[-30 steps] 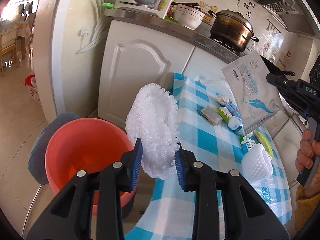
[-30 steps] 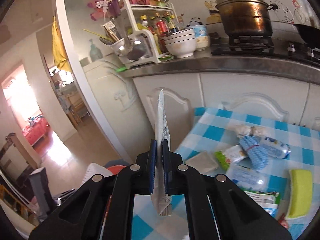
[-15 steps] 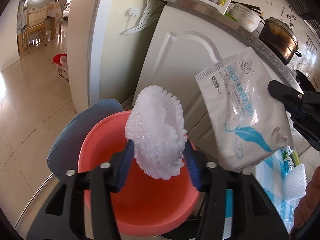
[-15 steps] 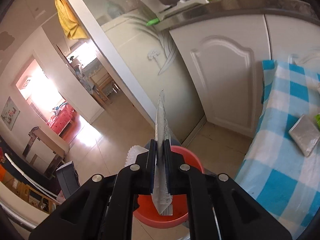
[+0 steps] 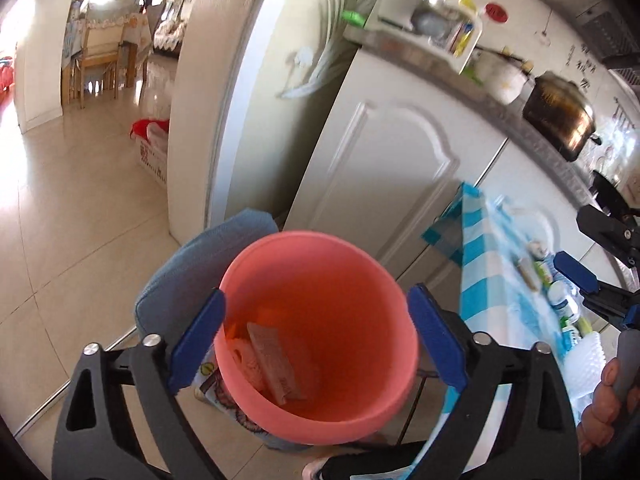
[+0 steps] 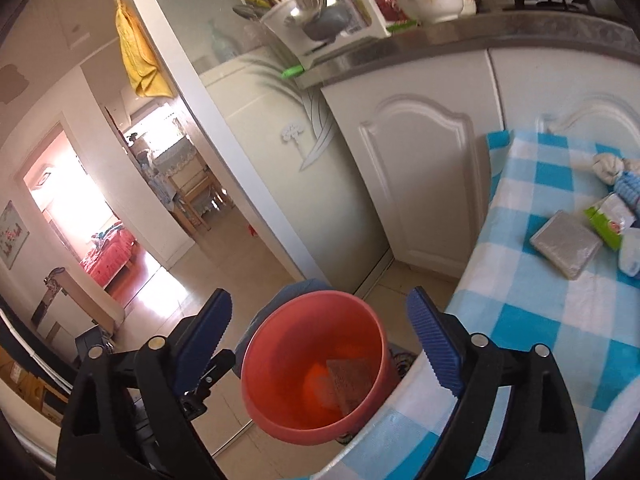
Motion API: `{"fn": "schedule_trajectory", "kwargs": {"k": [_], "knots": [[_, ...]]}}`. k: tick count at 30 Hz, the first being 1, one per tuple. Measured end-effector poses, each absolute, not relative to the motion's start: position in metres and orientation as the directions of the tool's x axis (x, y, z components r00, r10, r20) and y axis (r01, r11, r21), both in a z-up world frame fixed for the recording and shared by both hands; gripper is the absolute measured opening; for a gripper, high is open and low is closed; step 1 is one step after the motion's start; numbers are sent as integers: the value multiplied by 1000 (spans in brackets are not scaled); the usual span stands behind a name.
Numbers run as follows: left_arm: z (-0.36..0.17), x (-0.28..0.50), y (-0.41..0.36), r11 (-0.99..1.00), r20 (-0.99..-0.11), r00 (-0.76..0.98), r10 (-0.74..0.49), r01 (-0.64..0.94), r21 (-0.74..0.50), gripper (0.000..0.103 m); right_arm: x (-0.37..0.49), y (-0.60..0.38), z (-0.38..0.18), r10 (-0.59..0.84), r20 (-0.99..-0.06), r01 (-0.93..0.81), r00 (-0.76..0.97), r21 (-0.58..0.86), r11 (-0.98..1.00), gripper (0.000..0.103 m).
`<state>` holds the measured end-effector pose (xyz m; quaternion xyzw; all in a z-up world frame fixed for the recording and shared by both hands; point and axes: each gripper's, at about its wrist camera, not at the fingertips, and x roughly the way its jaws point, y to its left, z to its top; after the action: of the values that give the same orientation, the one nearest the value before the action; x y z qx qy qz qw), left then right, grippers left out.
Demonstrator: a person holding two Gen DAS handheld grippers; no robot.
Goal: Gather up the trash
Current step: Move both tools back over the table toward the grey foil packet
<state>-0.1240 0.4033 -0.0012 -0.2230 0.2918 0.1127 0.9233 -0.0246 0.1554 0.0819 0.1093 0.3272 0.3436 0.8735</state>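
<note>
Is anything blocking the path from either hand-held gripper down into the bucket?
Nothing visible does. The bucket sits open-topped below the left hand-held gripper and right hand-held gripper, both opening with nothing between their jaws; dropped trash lies inside.

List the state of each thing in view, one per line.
Left tool: jaws opening, nothing between them.
Right tool: jaws opening, nothing between them.
Bucket: upright, holding dropped trash.
Packet: lying inside the bucket.
Grey pouch: lying flat on the checked cloth.
Cabinet door: shut.

White cabinets (image 6: 420, 176), tiled floor (image 5: 80, 200).
</note>
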Motion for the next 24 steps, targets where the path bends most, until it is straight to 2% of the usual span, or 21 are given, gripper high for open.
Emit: {"fn": "schedule_trajectory", "kwargs": {"k": [3,11,15,24], "knots": [[7,-139,389,888,-565,823,58,-301,-348,96,-46,129,90,656,-446,-525,608,394,755,93],[24,-160,349,907,-605,796,-32,-232,-353,96,-86,53,109,628,-289,-509,723,391,767,97],[35,-160,316,936,-649,760,-35,-202,-288,96,-98,15,118,576,-218,-481,788,367,796,98],[57,-164,242,976,-682,725,-97,-63,-206,96,-86,-89,117,466,-226,-314,856,487,815,98]]}}
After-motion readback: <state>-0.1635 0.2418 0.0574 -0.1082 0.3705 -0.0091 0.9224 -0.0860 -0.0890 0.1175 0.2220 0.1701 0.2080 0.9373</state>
